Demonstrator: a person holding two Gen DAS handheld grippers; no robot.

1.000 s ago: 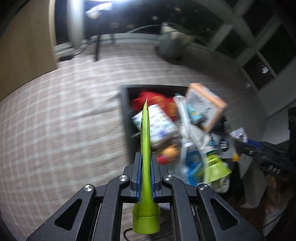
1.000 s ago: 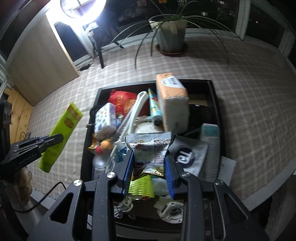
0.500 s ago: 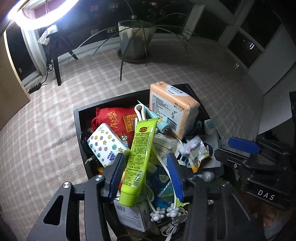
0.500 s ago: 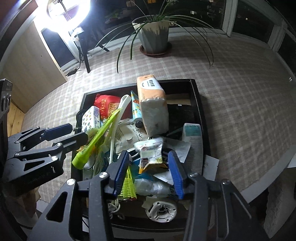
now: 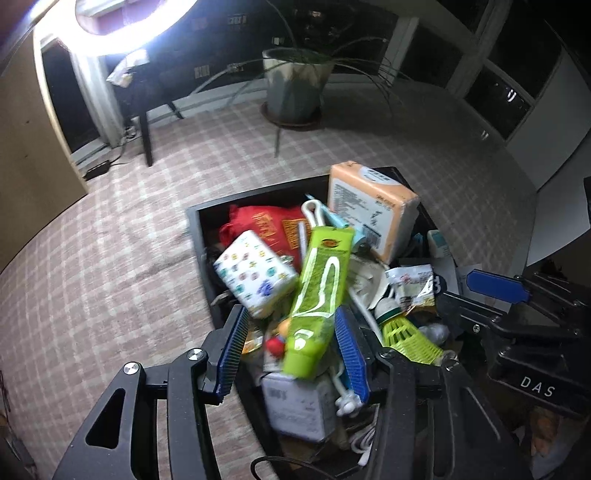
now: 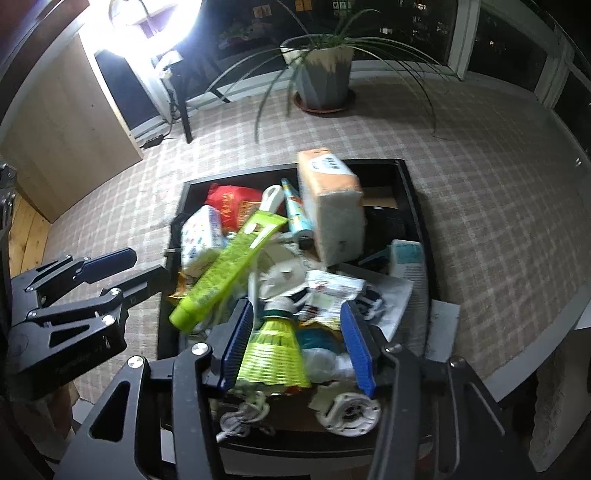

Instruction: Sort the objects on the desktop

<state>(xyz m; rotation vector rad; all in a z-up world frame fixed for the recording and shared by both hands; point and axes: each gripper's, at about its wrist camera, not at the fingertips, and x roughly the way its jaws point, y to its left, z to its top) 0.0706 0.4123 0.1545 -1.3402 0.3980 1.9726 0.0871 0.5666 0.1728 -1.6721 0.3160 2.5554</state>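
A black tray (image 5: 198,236) (image 6: 417,206) is heaped with small items. On top of the heap, slanting across it, lies a lime-green tube (image 5: 321,291) (image 6: 229,273). My left gripper (image 5: 291,352) (image 6: 129,267) hovers over the tube's cap end; its jaws are opening and its pads stand clear of the tube. My right gripper (image 6: 297,345) (image 5: 480,299) is also opening, above a yellow-green shuttlecock (image 6: 273,347) (image 5: 406,332). A crinkled snack packet (image 6: 332,291) (image 5: 410,284) rests loose on the pile just beyond its pads.
An orange tissue pack (image 6: 328,206), a patterned tissue pack (image 5: 255,277) and a red pouch (image 5: 266,225) fill the tray's far half. The tray sits on a checked tablecloth (image 5: 110,258). Beyond stand a potted plant (image 6: 321,74), a ring light (image 5: 122,22) and a wooden cabinet (image 6: 55,122).
The left gripper swung over the tray and let go of the green tube, which now lies on the pile. The right gripper released the snack packet. Both jaws spread wider.
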